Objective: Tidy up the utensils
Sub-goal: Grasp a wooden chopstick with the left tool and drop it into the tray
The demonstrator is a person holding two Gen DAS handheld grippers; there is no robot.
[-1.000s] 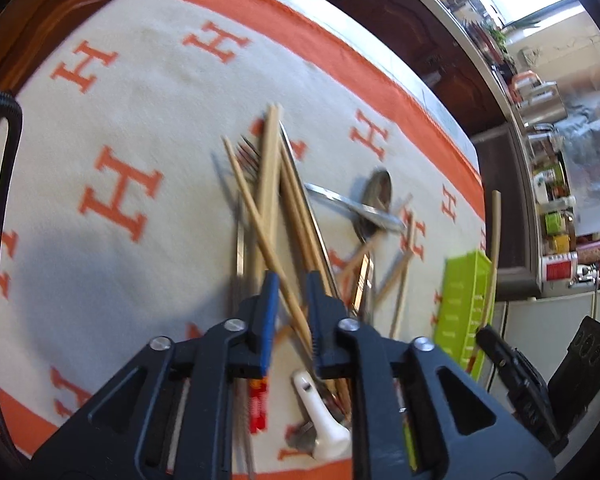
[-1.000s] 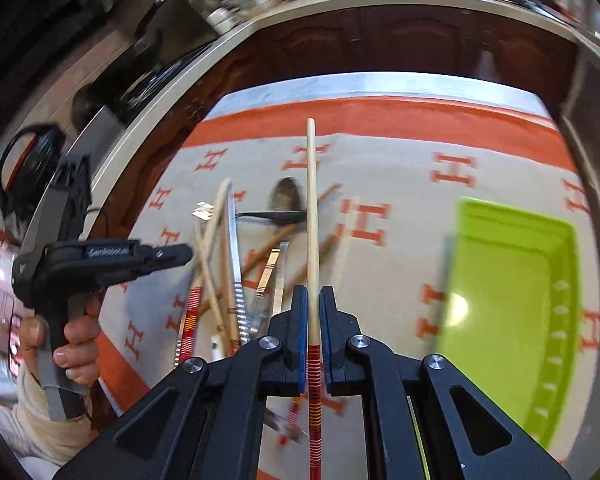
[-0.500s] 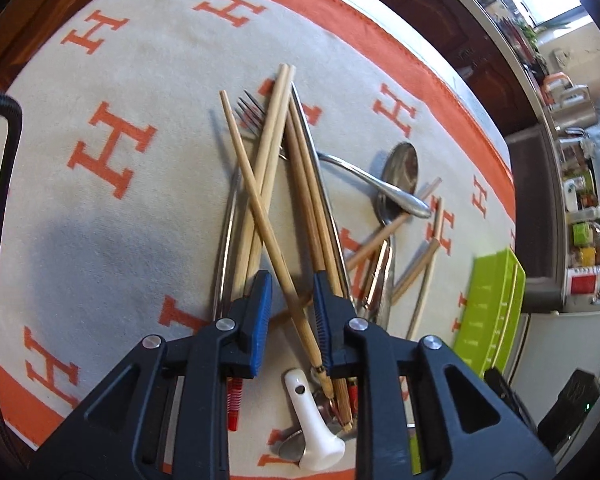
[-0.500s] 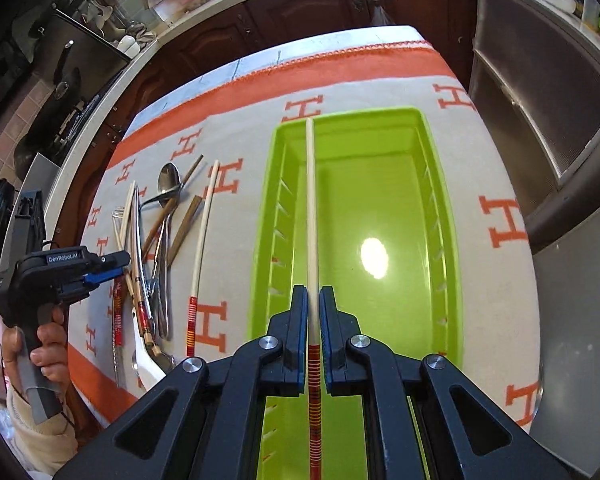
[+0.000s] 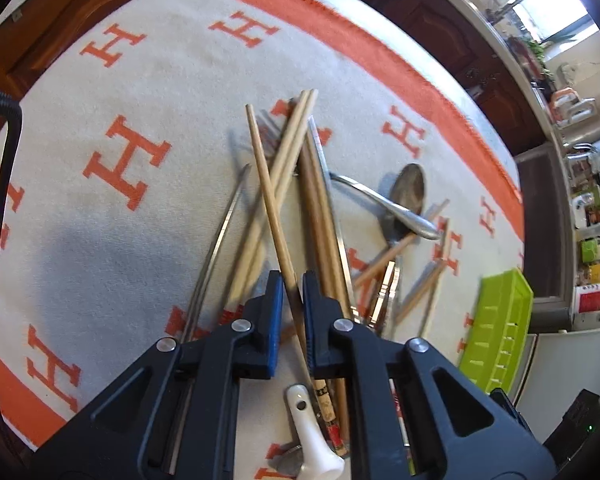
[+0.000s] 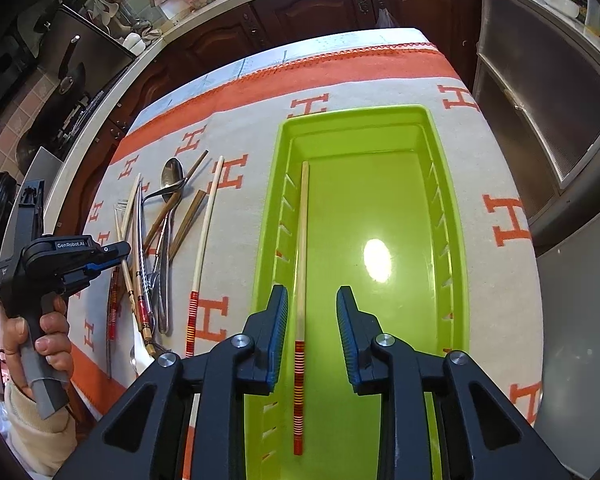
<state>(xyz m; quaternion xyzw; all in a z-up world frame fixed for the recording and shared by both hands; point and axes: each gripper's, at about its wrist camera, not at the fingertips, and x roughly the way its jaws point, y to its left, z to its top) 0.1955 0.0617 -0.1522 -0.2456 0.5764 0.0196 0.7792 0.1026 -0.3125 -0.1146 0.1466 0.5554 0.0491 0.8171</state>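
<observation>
A pile of utensils lies on the cream and orange cloth: wooden chopsticks, a metal spoon, a fork and a white ceramic spoon. My left gripper is low over the pile, its jaws closing on a light wooden chopstick that runs between the pads. The lime green tray holds one pale chopstick with a red-striped end. My right gripper hangs above it with jaws opening, pads clear of the chopstick.
A matching red-striped chopstick lies on the cloth left of the tray. A person's hand holds the left gripper. A black cable hangs at the left. Dark cabinets ring the table.
My right gripper carried the striped chopstick from over the pile to over the tray, then opened and let it drop in. My left gripper sank to the pile and narrowed around a chopstick.
</observation>
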